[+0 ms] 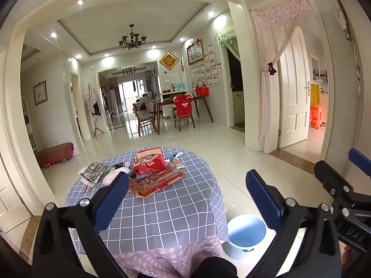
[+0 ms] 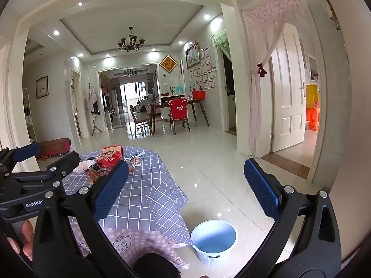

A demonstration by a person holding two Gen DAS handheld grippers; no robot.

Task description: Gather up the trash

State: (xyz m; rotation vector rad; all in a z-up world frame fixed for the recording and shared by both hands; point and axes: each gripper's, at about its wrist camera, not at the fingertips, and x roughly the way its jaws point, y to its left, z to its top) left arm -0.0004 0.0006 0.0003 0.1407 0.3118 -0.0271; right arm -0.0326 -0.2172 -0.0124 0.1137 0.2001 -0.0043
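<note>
A round table [image 1: 162, 213] with a blue checked cloth holds a pile of trash at its far side: a red plastic bag [image 1: 150, 162], an orange printed wrapper [image 1: 155, 181], white crumpled tissue [image 1: 112, 176], small wrappers [image 1: 177, 162] and magazines [image 1: 92, 172]. A light blue bin [image 1: 245, 235] stands on the floor right of the table; it also shows in the right wrist view [image 2: 213, 241]. My left gripper [image 1: 187, 199] is open and empty, held above the table's near side. My right gripper [image 2: 185, 187] is open and empty, to the right of the table, above the bin. The trash pile also shows in the right wrist view [image 2: 109, 159].
A pink checked cloth [image 1: 167, 259] lies at the table's near edge over a dark knee. White tiled floor [image 1: 231, 162] stretches behind. A dining table with chairs [image 1: 180, 108] stands far back. A red bench [image 1: 55, 153] is at the left wall, a white door [image 1: 294, 92] at right.
</note>
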